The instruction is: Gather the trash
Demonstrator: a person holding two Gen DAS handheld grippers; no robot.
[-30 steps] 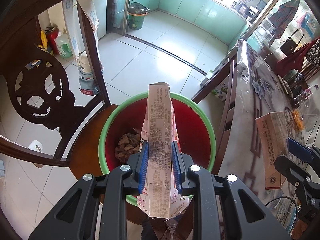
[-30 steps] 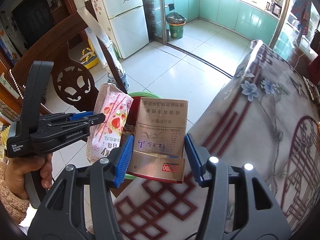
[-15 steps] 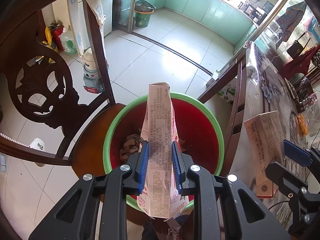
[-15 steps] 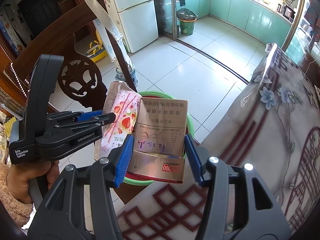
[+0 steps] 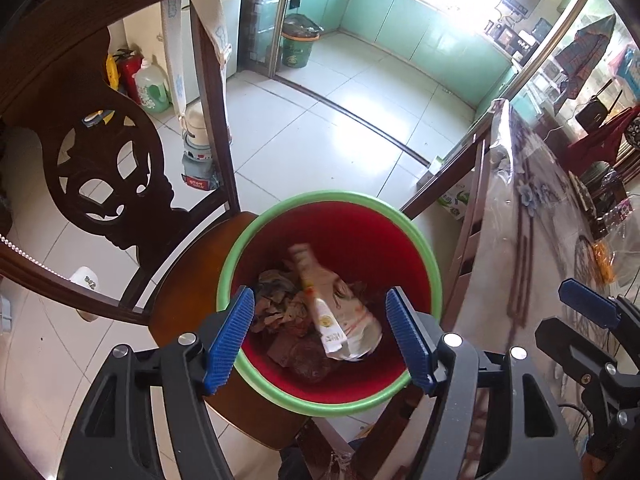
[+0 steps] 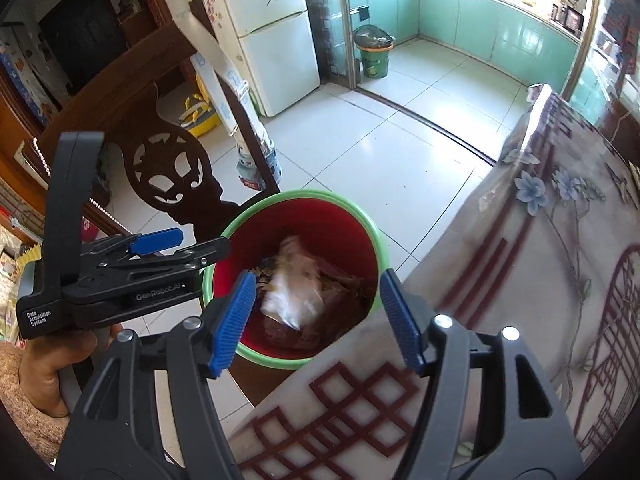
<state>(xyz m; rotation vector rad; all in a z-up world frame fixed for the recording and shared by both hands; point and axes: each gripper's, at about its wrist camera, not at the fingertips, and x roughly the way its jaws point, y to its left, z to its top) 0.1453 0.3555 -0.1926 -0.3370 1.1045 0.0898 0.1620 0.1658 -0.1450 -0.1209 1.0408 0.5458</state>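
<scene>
Both the left gripper [image 5: 320, 334] and right gripper [image 6: 318, 318] are opening, nothing between their jaws. A blurred snack wrapper [image 5: 332, 312] lies below them in the red bin [image 5: 434, 276], centre frame. The other trash is indistinct.

Blurred trash [image 6: 294, 300] inside red bin [image 6: 360, 240]

Between the spread fingers of the left gripper [image 5: 320, 336], the pale snack packet [image 5: 340, 316] in the red bin [image 5: 332, 196] is motion-smeared, its print unreadable. Ahead of the right gripper [image 6: 316, 316] it is only a white blur. The brown scraps [image 5: 280, 308] beside it cannot be identified.
</scene>
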